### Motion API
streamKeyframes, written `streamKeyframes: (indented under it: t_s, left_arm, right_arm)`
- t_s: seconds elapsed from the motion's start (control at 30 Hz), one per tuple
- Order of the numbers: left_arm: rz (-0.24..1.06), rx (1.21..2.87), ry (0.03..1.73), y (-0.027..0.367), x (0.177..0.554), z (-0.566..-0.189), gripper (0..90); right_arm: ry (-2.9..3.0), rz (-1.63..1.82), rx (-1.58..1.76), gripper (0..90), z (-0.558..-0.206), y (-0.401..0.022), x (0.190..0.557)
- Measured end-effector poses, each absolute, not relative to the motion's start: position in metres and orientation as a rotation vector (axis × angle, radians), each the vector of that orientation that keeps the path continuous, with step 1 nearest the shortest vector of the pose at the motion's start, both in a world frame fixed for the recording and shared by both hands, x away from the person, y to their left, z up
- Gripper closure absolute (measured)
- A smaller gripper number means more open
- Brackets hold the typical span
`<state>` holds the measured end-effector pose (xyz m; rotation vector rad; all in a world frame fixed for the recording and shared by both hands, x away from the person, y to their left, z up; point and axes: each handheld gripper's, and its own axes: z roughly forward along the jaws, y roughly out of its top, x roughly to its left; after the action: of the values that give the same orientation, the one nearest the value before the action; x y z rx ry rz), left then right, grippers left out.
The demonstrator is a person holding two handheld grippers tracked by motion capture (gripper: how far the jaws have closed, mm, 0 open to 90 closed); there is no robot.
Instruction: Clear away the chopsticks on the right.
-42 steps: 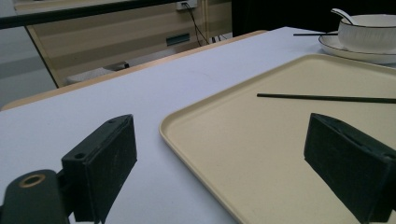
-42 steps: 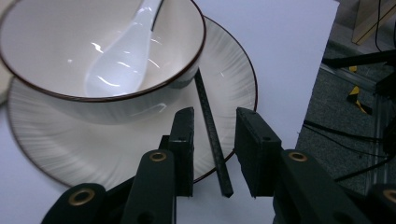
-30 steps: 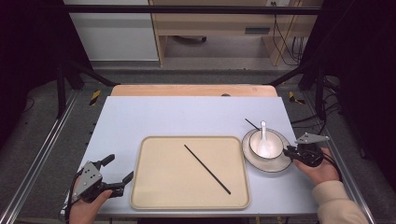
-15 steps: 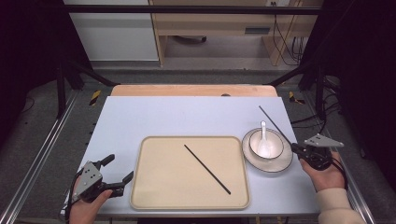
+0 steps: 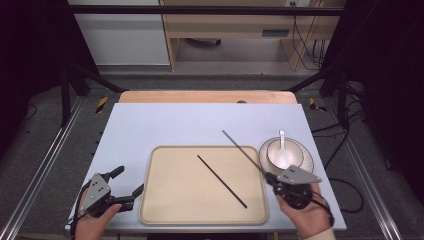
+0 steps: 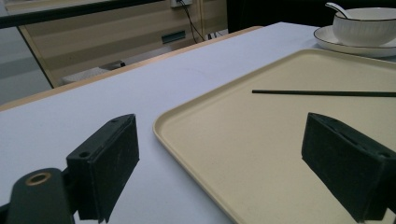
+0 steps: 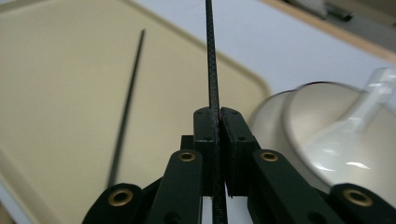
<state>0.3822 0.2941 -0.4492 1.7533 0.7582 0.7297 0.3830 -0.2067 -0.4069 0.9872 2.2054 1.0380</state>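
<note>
My right gripper [image 5: 270,177] is shut on a thin black chopstick [image 5: 245,152], which slants up and to the left over the right edge of the beige tray [image 5: 175,195]. In the right gripper view the jaws [image 7: 217,122] pinch that chopstick [image 7: 209,56] near its end. A second black chopstick [image 5: 222,181] lies diagonally on the tray. My left gripper [image 5: 129,180] rests open at the tray's left edge with nothing between its jaws [image 6: 229,163]; ahead of it are the tray [image 6: 261,140] and the lying chopstick [image 6: 327,93].
A white bowl [image 5: 292,150] with a white spoon [image 5: 281,145] in it stands on a plate [image 5: 307,162] right of the tray, close to my right gripper. The pale blue table top [image 5: 200,125] stretches behind the tray. Metal rails run along both sides.
My right gripper has moved left and toward the near edge, from beside the plate to the tray's right edge, carrying the chopstick with it. The left gripper has stayed put.
</note>
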Motion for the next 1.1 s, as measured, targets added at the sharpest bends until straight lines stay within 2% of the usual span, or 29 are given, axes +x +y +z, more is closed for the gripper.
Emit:
streamKeyframes:
  t_s: [0.17,0.3,1.1]
  left_arm:
    - [0.723,1.756,0.753,0.293,0.383,-0.449,11.7]
    - [0.719,1.757,0.748,0.293,0.382,-0.449,12.0]
    - [0.698,1.772,0.731,0.288,0.382,-0.450,12.7]
  right_arm:
    - [2.317,1.050,1.039,85.7,-0.439,-0.177,0.390]
    - [2.375,1.026,1.044,85.7,-0.451,-0.166,0.396]
    - [2.445,1.026,1.086,85.4,-0.469,-0.160,0.405]
